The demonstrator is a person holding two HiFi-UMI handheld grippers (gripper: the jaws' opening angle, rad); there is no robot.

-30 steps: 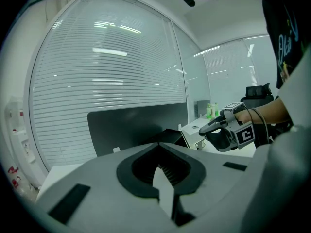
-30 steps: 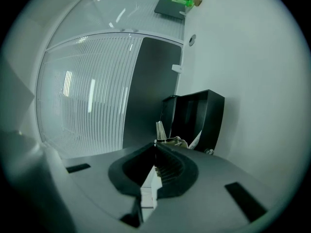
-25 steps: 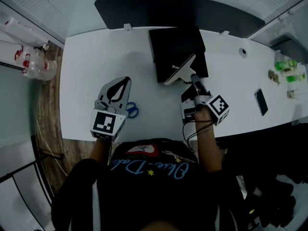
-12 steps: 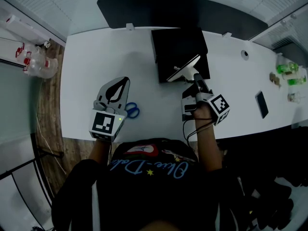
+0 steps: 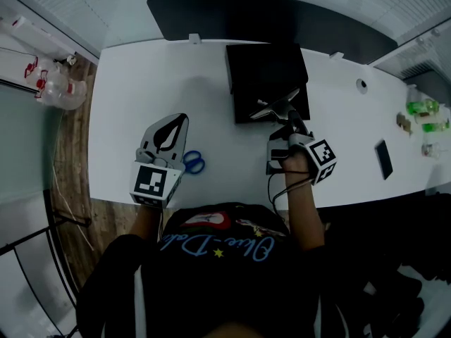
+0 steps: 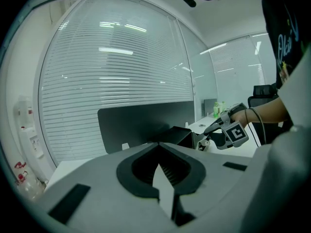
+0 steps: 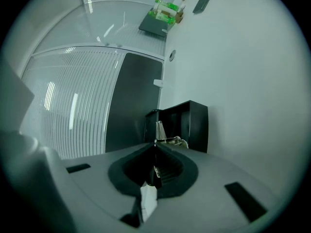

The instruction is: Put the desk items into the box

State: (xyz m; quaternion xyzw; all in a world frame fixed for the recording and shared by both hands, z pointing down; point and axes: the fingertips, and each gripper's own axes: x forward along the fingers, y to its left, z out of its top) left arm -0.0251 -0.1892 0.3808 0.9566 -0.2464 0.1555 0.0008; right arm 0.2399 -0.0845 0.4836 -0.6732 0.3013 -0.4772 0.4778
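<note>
Head view: the right gripper point(image 5: 287, 120) pinches a thin pale flat item point(image 5: 276, 108) by its near end. The item hangs over the near rim of the black box point(image 5: 264, 69), which stands at the table's point(image 5: 141, 90) far edge. Blue-handled scissors point(image 5: 193, 162) lie by the front edge, just beside the left gripper point(image 5: 182, 118).

Left gripper view: its tips are pressed together on nothing.

Right gripper view: the item stands edge-on at the closed tips. It is probably light, stiff and slick, so an end pinch may let it swivel.

Compared with a second ago, the item lies flatter over the box.
</note>
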